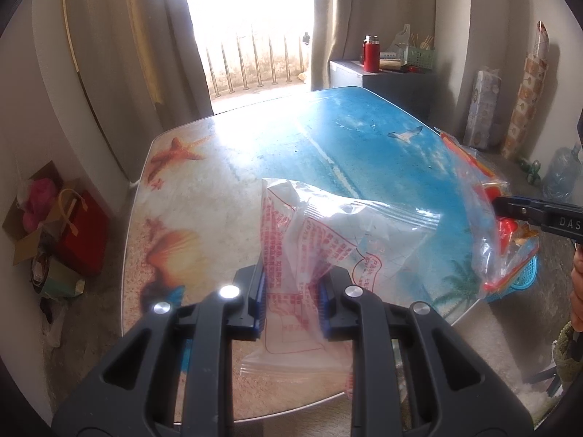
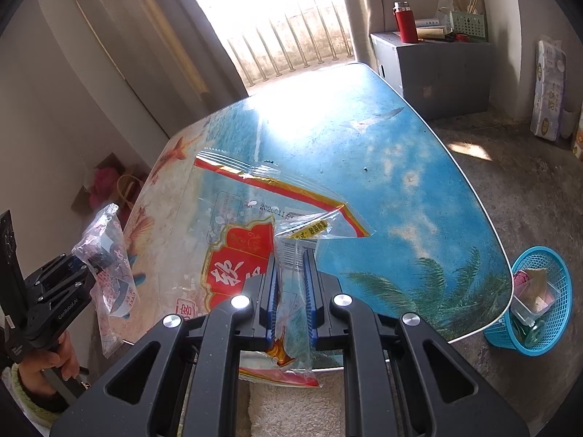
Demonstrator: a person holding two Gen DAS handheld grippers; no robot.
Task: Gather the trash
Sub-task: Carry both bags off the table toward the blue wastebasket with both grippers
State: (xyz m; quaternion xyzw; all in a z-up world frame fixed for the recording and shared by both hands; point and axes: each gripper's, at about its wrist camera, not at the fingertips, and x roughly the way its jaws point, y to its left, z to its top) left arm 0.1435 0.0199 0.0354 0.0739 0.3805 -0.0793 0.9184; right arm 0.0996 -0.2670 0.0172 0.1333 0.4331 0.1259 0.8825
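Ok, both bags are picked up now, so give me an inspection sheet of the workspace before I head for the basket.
Surface: table with beach print; a few dark specks, otherwise no items seen on it.
Job's things: clear bag with red text and clear bag with red-yellow label, both lifted; blue basket on the floor beside the table, already holding trash.
Clutter: nothing seen on the table.
Grippers: left hand-held gripper shut on the red-text bag; right hand-held gripper shut on the labelled bag.
Cables: nothing seen.
Surroundings: open balcony doorway, curtains, grey cabinet with red flask, cardboard box by the wall.
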